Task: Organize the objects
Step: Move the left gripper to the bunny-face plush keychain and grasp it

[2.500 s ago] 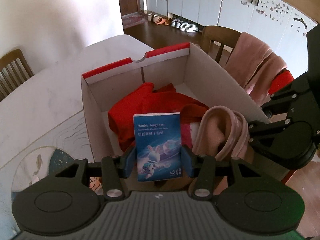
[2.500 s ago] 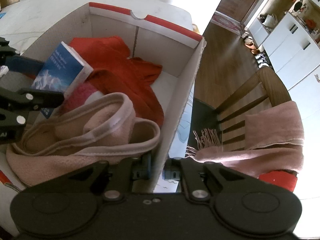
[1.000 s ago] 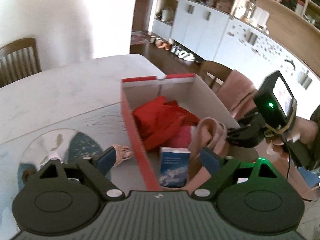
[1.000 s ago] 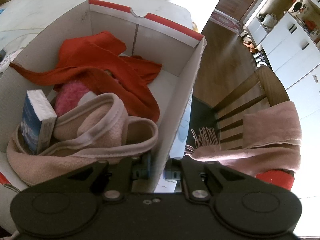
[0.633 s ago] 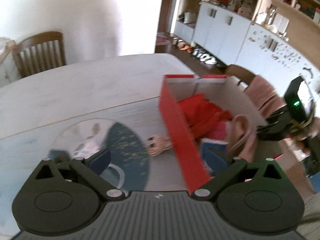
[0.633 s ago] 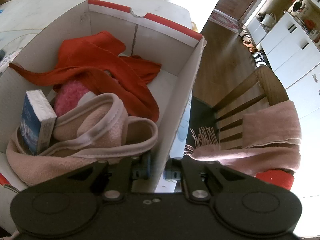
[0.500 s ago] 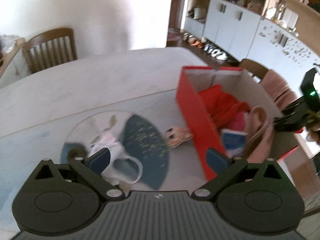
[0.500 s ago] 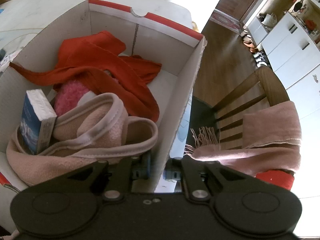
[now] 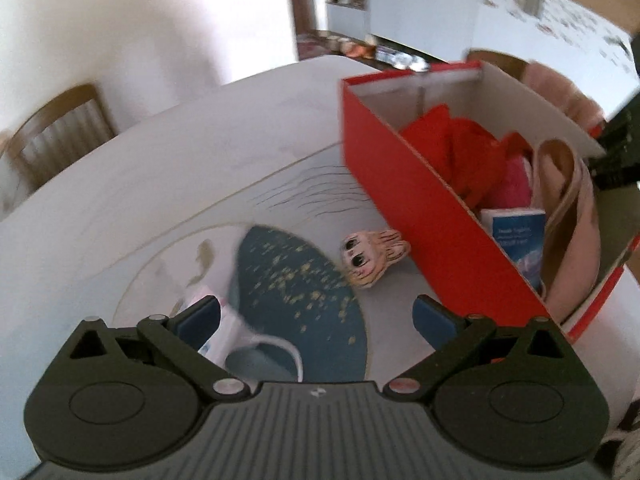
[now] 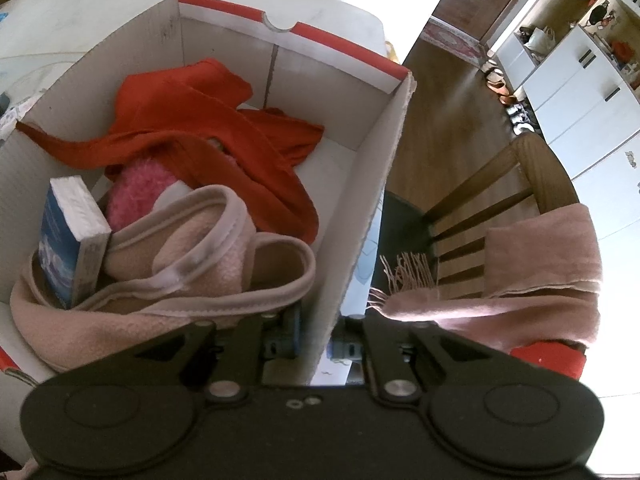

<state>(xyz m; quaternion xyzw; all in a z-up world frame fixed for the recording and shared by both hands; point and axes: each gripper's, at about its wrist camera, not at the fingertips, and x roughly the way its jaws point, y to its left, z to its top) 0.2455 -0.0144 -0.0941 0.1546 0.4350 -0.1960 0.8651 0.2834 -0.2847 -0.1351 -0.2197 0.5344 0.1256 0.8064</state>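
A red cardboard box (image 9: 420, 200) stands on the table and holds a red cloth (image 9: 460, 148), a pink fleece piece (image 9: 572, 216) and a blue tissue pack (image 9: 520, 240) upright at its near end. My left gripper (image 9: 316, 316) is wide open, low over the table left of the box, with nothing gripped. A small doll head (image 9: 372, 256) lies just ahead of it beside the box. A white item with a loop (image 9: 248, 340) lies by the left finger. My right gripper (image 10: 316, 334) is shut on the box's right wall (image 10: 372, 184). The tissue pack (image 10: 64, 256) leans on the fleece (image 10: 192, 256).
A table mat with a dark blue patch (image 9: 300, 280) lies under the left gripper. A wooden chair (image 10: 500, 200) draped with a pink scarf (image 10: 540, 256) stands right of the box. Another chair (image 9: 56, 136) is at the table's far left. A pink fluffy item (image 10: 136, 196) sits under the red cloth (image 10: 192, 120).
My left gripper let go of the tissue pack in the box, opened wide, swung left out of the box and sank toward the mat. The right gripper kept its hold.
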